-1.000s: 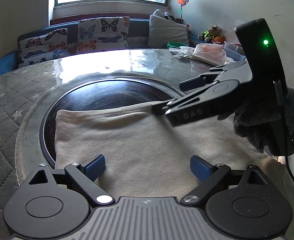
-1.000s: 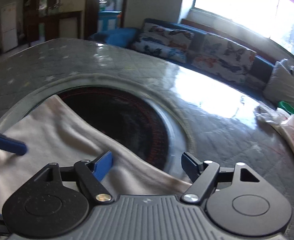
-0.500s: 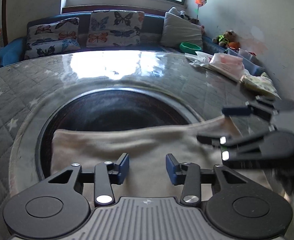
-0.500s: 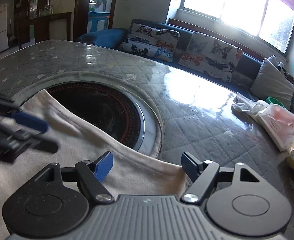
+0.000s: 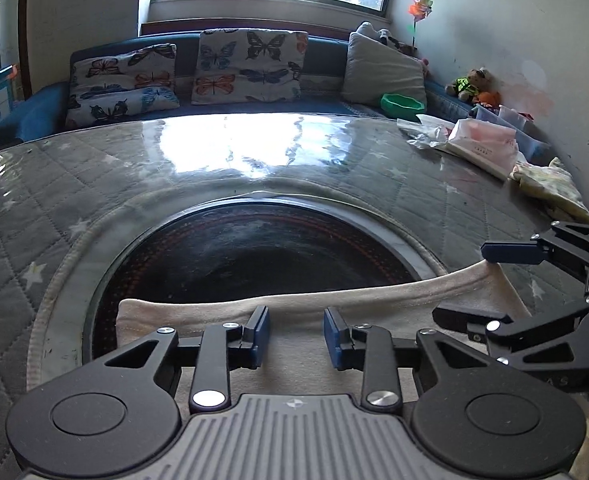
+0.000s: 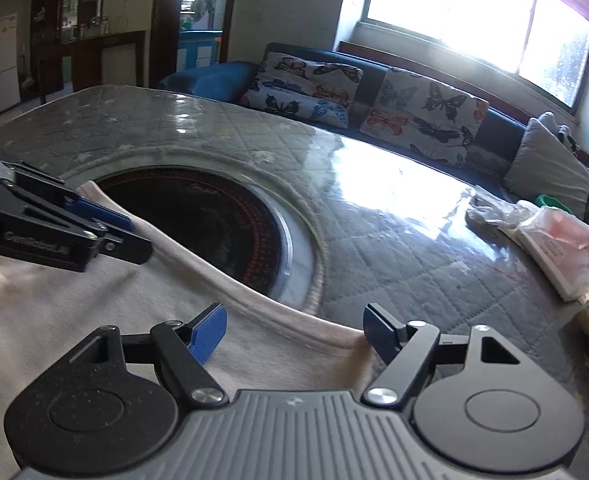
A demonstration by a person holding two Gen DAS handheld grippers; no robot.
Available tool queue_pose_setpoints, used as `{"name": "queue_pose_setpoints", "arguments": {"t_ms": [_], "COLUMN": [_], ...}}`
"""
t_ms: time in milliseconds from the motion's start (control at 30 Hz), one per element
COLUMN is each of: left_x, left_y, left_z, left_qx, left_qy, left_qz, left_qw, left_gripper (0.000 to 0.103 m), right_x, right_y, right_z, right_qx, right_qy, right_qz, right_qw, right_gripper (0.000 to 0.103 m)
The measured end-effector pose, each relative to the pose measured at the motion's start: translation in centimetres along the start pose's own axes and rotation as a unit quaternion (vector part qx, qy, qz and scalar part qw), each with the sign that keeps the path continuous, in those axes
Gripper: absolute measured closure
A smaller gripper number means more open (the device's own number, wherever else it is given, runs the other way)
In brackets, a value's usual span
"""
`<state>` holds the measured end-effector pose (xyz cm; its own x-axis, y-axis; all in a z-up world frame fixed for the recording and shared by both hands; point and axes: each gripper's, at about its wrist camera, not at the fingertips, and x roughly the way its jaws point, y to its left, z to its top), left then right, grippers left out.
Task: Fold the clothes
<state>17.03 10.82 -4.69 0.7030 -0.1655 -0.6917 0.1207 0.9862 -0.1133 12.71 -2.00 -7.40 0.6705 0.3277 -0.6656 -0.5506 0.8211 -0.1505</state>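
Observation:
A cream garment (image 5: 334, 300) lies flat on the table, its far edge over the dark round inset (image 5: 254, 252). My left gripper (image 5: 296, 336) sits low over that far edge near its left end. Its jaws are closing, with flat cloth in the gap and the pads still apart. In the right wrist view the left gripper (image 6: 130, 236) comes in from the left above the cloth (image 6: 94, 320). My right gripper (image 6: 294, 324) stands open over the hem at the cloth's right corner. From the left wrist view the right gripper (image 5: 482, 284) straddles that corner.
The table wears a grey quilted cover (image 5: 174, 184) under shiny clear plastic. Plastic bags and a pink packet (image 5: 478, 144) and a yellowish cloth (image 5: 550, 188) lie at the right edge. A sofa with butterfly cushions (image 5: 250, 68) and a green bowl (image 5: 400, 102) stand behind.
The left gripper's jaws have narrowed from wide open and it has moved up to the cloth's far edge. The right gripper has shifted out to the cloth's right corner and stayed open.

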Motion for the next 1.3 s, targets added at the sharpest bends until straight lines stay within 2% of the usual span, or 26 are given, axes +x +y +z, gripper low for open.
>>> {"name": "queue_pose_setpoints", "arguments": {"t_ms": [200, 300, 467, 600, 900, 1100, 1300], "left_x": [-0.7, -1.6, -4.1, -6.6, -12.1, -14.6, -16.3], "left_y": [0.7, 1.2, 1.3, 1.1, -0.9, -1.9, -0.8], "left_z": [0.0, -0.2, -1.4, -3.0, -9.2, -13.1, -15.8], "left_qx": [-0.001, -0.004, 0.006, 0.012, 0.036, 0.047, 0.041], "left_qy": [-0.003, -0.010, -0.015, -0.021, -0.019, -0.021, -0.019], "left_qz": [0.011, 0.012, 0.011, 0.010, -0.004, 0.002, 0.024], "left_qw": [0.9999, 0.9999, 0.9998, 0.9996, 0.9992, 0.9987, 0.9987], "left_gripper": [0.069, 0.065, 0.059, 0.054, 0.049, 0.048, 0.045], "right_x": [-0.1, -1.0, -3.7, -5.8, -12.2, -14.8, -17.0], "right_y": [-1.3, -1.8, -1.0, 1.1, 6.6, 8.3, 8.2], "right_z": [-0.4, -0.4, -1.2, -2.6, -6.5, -9.4, -11.9], "right_qx": [0.015, 0.017, 0.007, -0.013, -0.044, -0.048, -0.049], "right_qy": [0.009, 0.011, 0.008, 0.012, 0.002, 0.006, 0.005], "right_qz": [-0.022, -0.036, 0.007, 0.041, 0.118, 0.128, 0.106], "right_qw": [1.000, 0.999, 1.000, 0.999, 0.992, 0.991, 0.993], "right_gripper": [0.030, 0.031, 0.035, 0.037, 0.036, 0.036, 0.035]}}
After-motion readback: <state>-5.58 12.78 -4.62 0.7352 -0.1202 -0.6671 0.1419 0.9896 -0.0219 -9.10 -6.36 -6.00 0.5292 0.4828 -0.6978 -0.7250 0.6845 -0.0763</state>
